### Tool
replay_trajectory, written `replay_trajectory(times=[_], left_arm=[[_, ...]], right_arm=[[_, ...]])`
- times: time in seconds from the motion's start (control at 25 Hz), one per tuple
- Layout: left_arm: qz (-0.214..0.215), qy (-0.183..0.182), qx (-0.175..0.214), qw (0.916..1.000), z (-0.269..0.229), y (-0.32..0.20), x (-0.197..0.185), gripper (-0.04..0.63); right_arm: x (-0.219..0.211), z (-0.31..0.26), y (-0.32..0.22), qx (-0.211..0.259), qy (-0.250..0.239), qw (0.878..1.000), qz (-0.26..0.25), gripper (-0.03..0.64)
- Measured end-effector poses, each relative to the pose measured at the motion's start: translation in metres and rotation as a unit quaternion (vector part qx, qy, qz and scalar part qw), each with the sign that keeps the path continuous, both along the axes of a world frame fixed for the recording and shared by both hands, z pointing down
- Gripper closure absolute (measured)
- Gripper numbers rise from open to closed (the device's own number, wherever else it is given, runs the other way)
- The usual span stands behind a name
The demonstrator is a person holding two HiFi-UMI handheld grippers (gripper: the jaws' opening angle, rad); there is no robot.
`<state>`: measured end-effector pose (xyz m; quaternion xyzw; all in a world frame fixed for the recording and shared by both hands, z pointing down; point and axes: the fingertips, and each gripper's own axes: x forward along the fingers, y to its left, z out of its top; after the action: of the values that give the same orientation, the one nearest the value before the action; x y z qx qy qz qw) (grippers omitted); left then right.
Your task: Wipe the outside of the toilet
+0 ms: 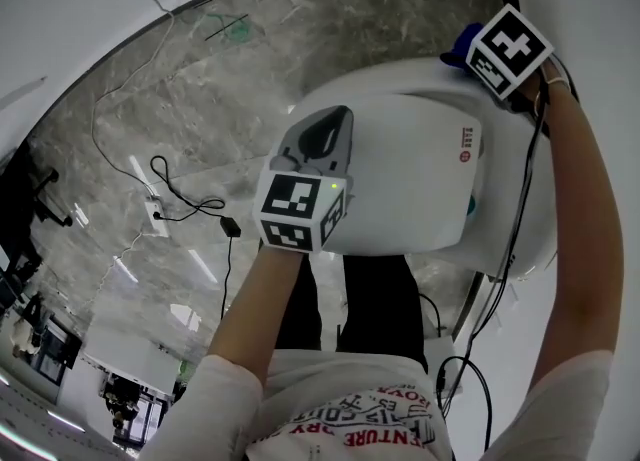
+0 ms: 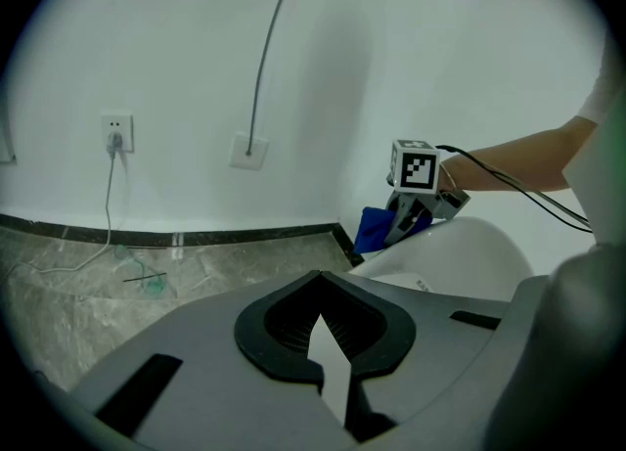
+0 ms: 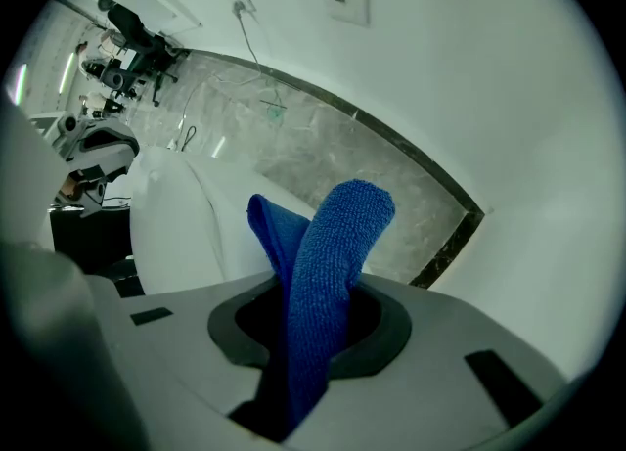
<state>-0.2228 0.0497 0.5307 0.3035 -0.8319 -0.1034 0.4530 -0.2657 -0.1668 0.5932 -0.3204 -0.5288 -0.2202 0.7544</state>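
The white toilet (image 1: 420, 169) fills the middle of the head view with its lid down. My right gripper (image 1: 478, 57) is at the toilet's far end near the wall, shut on a folded blue cloth (image 1: 457, 50). In the right gripper view the blue cloth (image 3: 337, 234) sticks up from between the jaws, with the toilet (image 3: 176, 224) to the left. My left gripper (image 1: 338, 121) hovers over the lid's left edge, shut and holding nothing. The left gripper view shows my left gripper (image 2: 319, 288), the toilet (image 2: 469, 258), my right gripper (image 2: 406, 219) and the cloth (image 2: 374, 229).
The marble floor (image 1: 200, 99) to the left carries a power strip (image 1: 155, 214) and loose cables. White walls close in behind and to the right of the toilet. A wall socket (image 2: 116, 132) has a plug in it. The person's legs stand at the toilet's near end.
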Motion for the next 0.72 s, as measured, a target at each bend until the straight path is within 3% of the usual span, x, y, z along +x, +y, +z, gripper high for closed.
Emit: replay_trajectory(times=[0.4, 0.72], left_arm=[[-0.021, -0.003, 0.005, 0.9998, 0.002, 0.054, -0.011, 0.59], [-0.057, 0.015, -0.004, 0.9983, 0.022, 0.124, 0.0, 0.591]], right_arm=[[0.004, 0.041, 0.072, -0.018, 0.03, 0.999, -0.027, 0.534], [0.015, 0.075, 0.139, -0.03, 0.074, 0.995, -0.052, 0.534]])
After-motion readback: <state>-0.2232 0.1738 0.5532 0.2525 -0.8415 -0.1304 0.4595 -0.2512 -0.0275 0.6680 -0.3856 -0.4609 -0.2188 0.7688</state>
